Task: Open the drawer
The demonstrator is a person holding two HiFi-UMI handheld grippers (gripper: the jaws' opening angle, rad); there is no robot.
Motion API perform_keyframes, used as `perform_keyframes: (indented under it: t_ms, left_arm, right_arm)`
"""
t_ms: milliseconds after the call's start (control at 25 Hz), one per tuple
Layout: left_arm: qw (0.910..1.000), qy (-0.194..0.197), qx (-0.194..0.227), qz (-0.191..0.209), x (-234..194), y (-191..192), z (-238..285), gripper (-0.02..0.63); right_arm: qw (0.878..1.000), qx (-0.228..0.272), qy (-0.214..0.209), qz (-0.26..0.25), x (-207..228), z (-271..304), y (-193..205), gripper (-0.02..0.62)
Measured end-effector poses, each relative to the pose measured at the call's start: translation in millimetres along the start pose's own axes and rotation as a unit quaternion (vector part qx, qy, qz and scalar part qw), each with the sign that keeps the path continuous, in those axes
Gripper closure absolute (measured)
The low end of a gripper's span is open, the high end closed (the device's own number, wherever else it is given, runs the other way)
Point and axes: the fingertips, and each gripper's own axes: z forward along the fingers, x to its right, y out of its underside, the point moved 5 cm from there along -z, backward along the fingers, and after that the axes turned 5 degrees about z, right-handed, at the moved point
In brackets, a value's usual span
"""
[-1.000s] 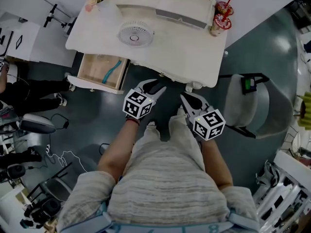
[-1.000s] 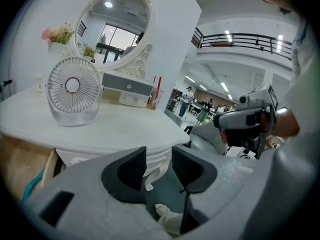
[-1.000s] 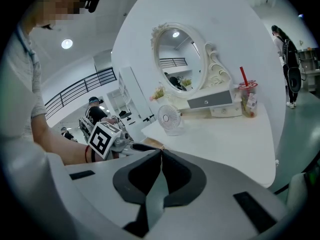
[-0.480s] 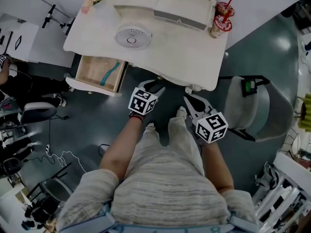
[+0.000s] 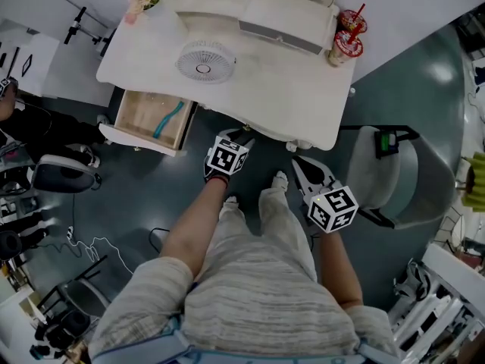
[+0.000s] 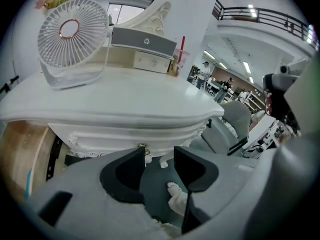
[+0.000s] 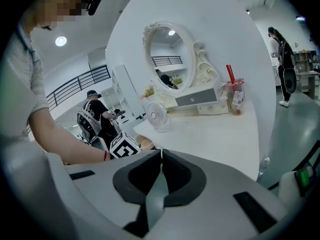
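Two grippers: left gripper [image 6: 160, 153] jaws just opening, apart, nothing between (knob [image 6: 142, 146] beside tip); right gripper [image 7: 160, 152] jaws together.

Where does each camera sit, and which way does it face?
Head view: on the head, steeply down onto table, open side drawer, left gripper, right gripper, arms, torso.
Left gripper view: on that gripper, toward the table's front edge; jaws just opened, nothing between; shoe below.
Right gripper view: on that gripper, across the table to the mirror; jaws shut; left arm.
All three share the fan.
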Motion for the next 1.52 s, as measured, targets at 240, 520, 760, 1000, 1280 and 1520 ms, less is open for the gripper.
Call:
perform_keyframes:
  t_ms: [240,520,760,1000,1280,1520]
  left_arm:
    - [0.9994,-0.02,-0.028,0.002,-11,4,24,0.423]
    - [0.997,-0.044,-0.064,0.001,-25,17,51,0.423]
    - [0.9955,-0.045,-0.084,0.001,-26,18,61,0.424]
    - [0.9929,-0.057,-0.104,0.004,-29,20,69,0.431]
    - [0.9914,-0.062,-0.115,0.014,-31,23,72,0.463]
    - [0.9901,-0.051,-0.13,0.017,-29,24,72,0.466]
  right_arm:
    - [1.0,-0.009,0.01,-0.001,10,-5,0,0.586]
    - [1.0,-0.015,0.017,-0.002,16,-7,-1,0.585]
    - [1.0,-0.018,0.021,0.001,20,-12,0,0.585]
    - [1.0,-0.018,0.025,0.003,24,-15,1,0.586]
    - [0.999,-0.021,0.025,0.004,23,-17,2,0.586]
    - [0.999,-0.027,0.02,0.0,18,-16,5,0.586]
